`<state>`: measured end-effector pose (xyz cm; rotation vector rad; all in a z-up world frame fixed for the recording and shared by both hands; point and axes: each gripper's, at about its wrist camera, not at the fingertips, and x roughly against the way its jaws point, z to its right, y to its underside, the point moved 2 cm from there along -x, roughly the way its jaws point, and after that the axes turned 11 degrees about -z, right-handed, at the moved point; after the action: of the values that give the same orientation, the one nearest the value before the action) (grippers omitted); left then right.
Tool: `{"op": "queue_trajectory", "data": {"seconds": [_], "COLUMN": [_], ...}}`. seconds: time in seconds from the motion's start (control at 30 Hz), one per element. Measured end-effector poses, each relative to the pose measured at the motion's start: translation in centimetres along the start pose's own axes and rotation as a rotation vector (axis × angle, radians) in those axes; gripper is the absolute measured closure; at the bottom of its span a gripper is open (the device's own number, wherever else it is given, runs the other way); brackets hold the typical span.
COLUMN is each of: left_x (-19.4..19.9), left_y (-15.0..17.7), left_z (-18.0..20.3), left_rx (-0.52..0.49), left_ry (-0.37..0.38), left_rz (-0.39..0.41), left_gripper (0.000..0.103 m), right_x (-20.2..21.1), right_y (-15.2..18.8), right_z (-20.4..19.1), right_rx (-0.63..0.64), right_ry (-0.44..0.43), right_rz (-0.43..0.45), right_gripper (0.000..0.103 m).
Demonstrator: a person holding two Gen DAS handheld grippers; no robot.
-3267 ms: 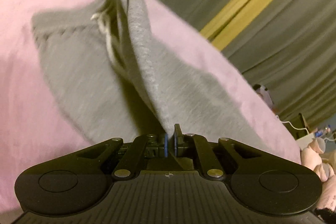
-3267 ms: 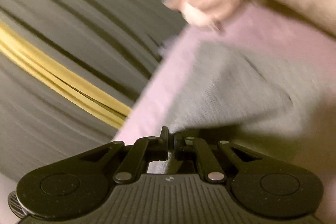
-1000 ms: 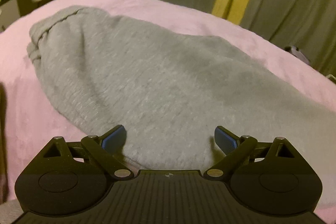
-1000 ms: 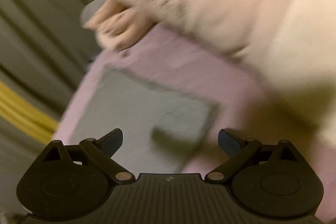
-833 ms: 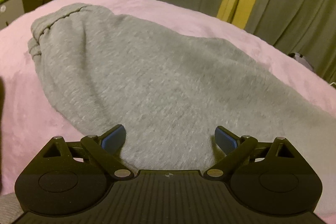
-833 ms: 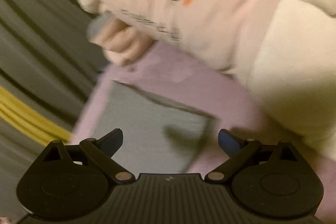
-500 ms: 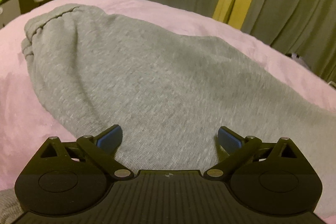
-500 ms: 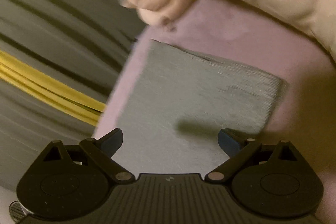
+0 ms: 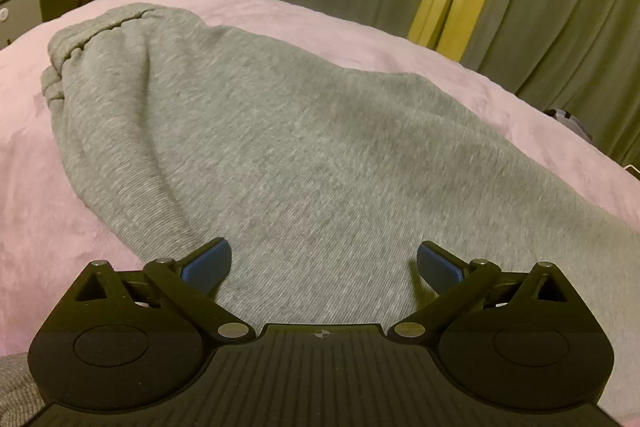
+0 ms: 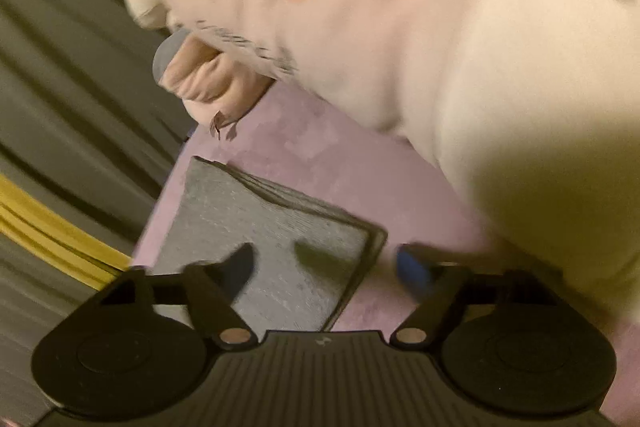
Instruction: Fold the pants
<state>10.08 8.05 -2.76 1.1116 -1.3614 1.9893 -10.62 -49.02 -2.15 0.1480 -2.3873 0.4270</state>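
Right now the pants (image 9: 304,155) lie folded on the pink bed (image 9: 24,163). Left gripper (image 9: 324,261) and right gripper (image 10: 324,269) both wide, empty. Risk: a sloppy regrip w/ thick layers could slide the stack, undo the fold.

One pair of grey pants (image 9: 304,147), two claws (image 9: 324,263) (image 10: 324,267), one pink blanket (image 9: 40,219)

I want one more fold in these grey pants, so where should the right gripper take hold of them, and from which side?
Probably the near corner of the folded pants, which lies between the open right gripper fingers. Come in low from the bare pink blanket side, where the stacked layer edges show, so one finger can slide under every layer.
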Motion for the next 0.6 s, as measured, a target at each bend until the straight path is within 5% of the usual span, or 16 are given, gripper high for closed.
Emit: {"op": "queue_trajectory", "data": {"seconds": [0.6], "left_x": [-0.4], "left_y": [0.1], "left_z": [0.6], "left_rx": [-0.026], "left_ry": [-0.038], "left_rz": [0.000], "left_gripper": [0.000], "right_x": [-1.7], "right_y": [0.4], "right_z": [1.0], "right_rx": [0.013], "right_ry": [-0.080], "right_rz": [0.014], "right_gripper": [0.046]}}
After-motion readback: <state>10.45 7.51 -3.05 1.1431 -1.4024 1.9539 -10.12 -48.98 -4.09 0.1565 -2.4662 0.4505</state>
